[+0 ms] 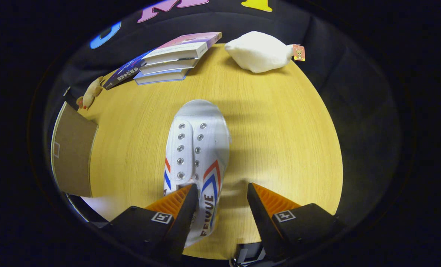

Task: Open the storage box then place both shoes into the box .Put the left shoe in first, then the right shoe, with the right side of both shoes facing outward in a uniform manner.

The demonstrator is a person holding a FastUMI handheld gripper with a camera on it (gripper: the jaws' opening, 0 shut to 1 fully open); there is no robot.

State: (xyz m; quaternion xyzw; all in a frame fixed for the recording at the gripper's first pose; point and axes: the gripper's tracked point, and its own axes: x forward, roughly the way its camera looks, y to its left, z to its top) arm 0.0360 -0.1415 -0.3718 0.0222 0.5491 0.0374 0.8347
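- Shoe [196, 155] and storage box [74, 155] are the matter here: the brown box sits at the left of the wooden table [287, 141], well apart from the shoe, which lies at the table's middle with its toe pointing away from the gripper.
- Small toy figure [90, 93] lies just beyond the box's far corner, and a stack of books [168, 61] sits further along the table's far edge.
- White shoe with silver eyelets and red and blue stripes on its side: its heel end reaches back to the gripper [222, 200], whose left finger overlaps the shoe's opening while the right finger stands off to the shoe's right with bare table between.
- Gripper fingers are spread apart and grip nothing; only one finger is at the shoe, so no hold exists yet.
- My judgement is that the step in hand is taking hold of this shoe. To do it well, pinch the right side wall or heel collar between both fingers, squarely, so the shoe does not swing when lifted.
- I cannot tell whether the box is open, nor for sure which shoe this is; both need checking first.
- White plush bundle [259, 51] with a small tag rests at the far right of the table, clear of the path to the box.
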